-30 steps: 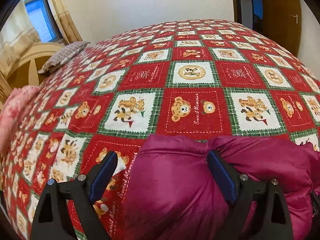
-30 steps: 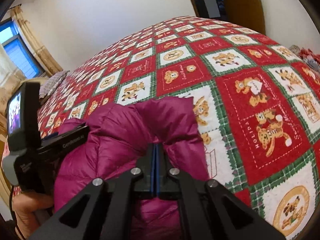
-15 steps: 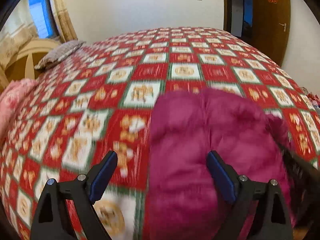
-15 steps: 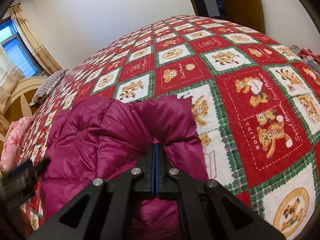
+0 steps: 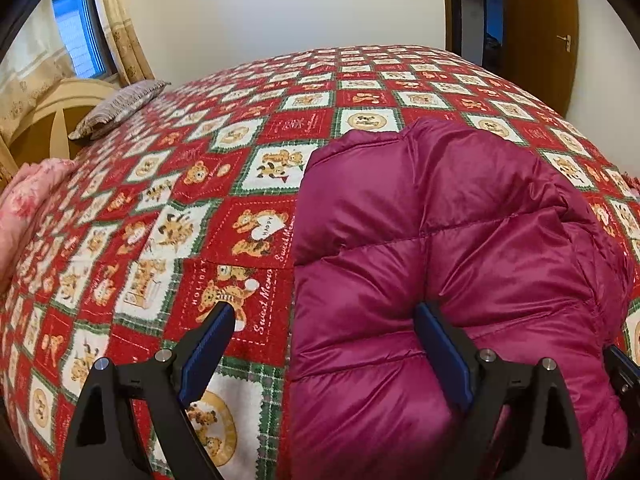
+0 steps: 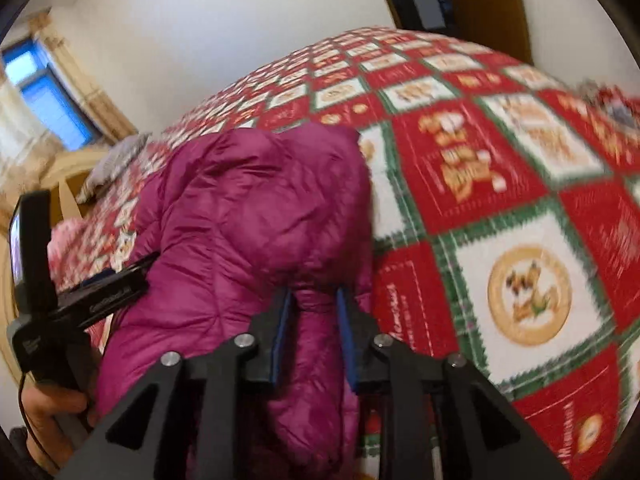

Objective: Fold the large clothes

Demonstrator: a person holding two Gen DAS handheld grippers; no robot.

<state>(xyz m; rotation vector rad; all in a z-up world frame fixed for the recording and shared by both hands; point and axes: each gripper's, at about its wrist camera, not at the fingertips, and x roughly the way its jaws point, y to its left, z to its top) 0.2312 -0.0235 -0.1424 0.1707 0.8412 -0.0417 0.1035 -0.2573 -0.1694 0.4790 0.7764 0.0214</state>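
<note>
On bed [image 5: 248, 240], magenta puffer jacket [image 5: 460, 240] lies bunched. Left claw [image 5: 324, 344] wide open, holding nothing; right claw [image 6: 312, 336] part-open, jacket fold btwn fingers. Re-pinch seam edge w/ both, pull flat before folding.

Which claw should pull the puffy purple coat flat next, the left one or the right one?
Probably the right claw: a fold of the purple coat already sits between its fingers, though they look slightly parted. The left claw is wide open, with only one finger against the coat.
</note>
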